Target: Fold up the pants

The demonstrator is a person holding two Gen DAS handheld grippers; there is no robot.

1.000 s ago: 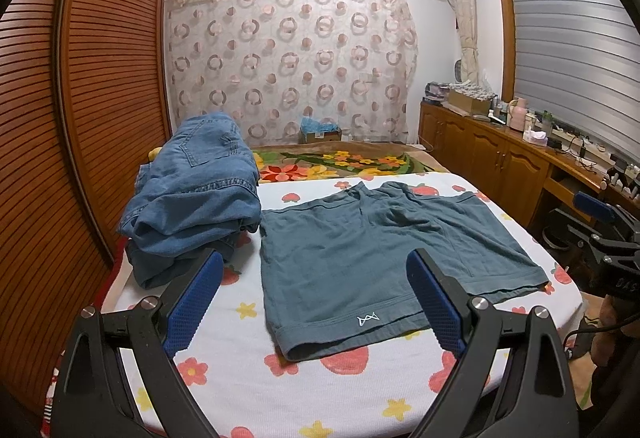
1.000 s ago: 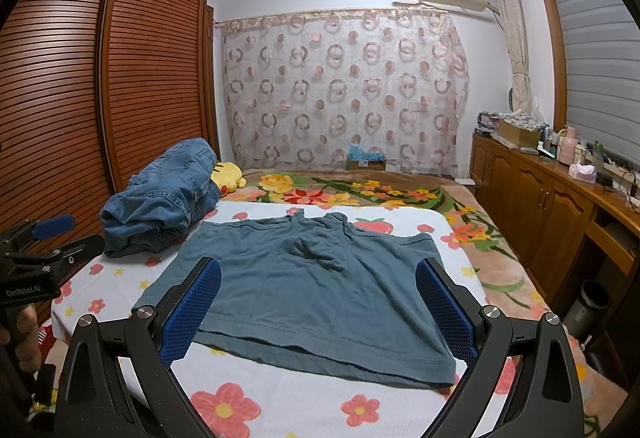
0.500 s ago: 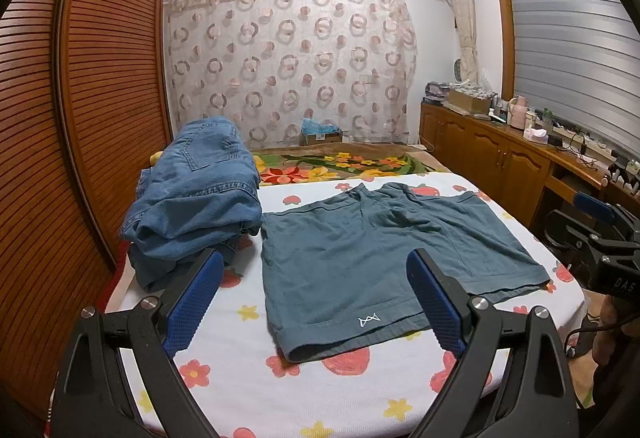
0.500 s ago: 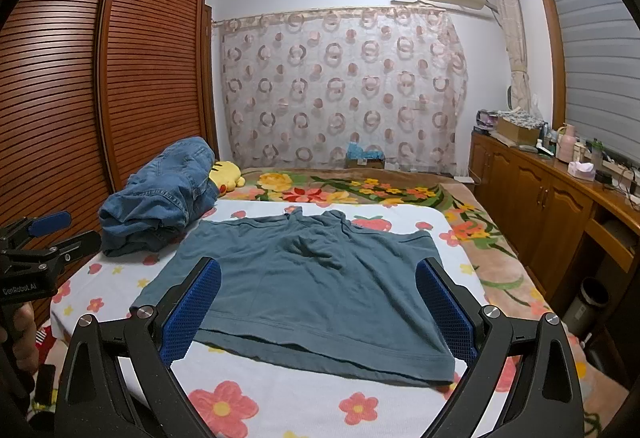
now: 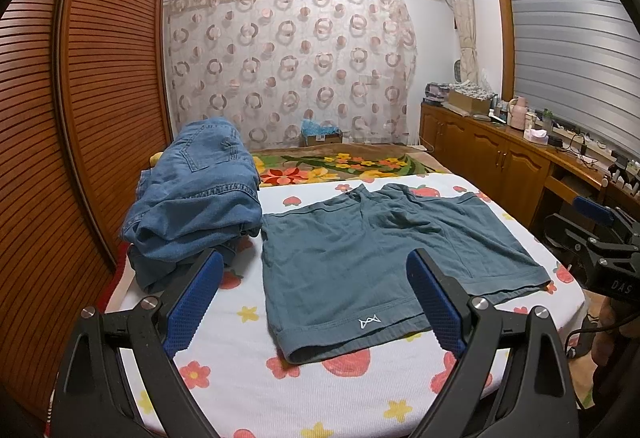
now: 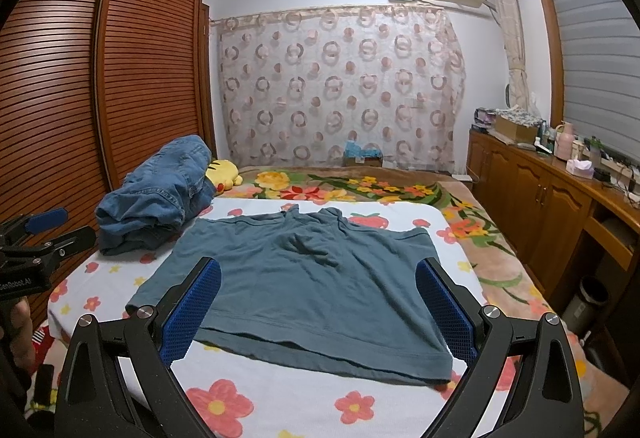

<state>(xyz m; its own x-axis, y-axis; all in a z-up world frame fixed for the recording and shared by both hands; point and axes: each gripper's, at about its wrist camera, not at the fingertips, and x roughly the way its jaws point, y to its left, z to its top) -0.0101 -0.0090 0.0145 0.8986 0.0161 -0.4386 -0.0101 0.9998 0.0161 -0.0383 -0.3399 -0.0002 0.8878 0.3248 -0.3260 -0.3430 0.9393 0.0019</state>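
Observation:
Teal shorts (image 5: 360, 262) (image 6: 308, 282) lie spread flat on the flowered white sheet, with a small white logo near the hem closest to the left wrist view. My left gripper (image 5: 314, 302) hovers open above the near left end of the bed, short of that hem, holding nothing. My right gripper (image 6: 318, 312) is open too, above the near hem of the other leg, and empty. Each gripper shows in the other's view: the right gripper (image 5: 592, 234) at the bed's right side, the left gripper (image 6: 36, 238) at its left side.
A heap of blue jeans (image 5: 192, 198) (image 6: 156, 194) sits left of the shorts, with a yellow plush toy (image 6: 224, 174) behind it. A slatted wooden wardrobe (image 5: 80, 98) lines the left. Wooden cabinets (image 6: 536, 198) with clutter on top run along the right. A flowered blanket (image 5: 340, 166) covers the far bed.
Both views have shifted only slightly; the shorts sit a little lower and nearer in frame. The shorts and jeans have not moved, and both grippers stay open.

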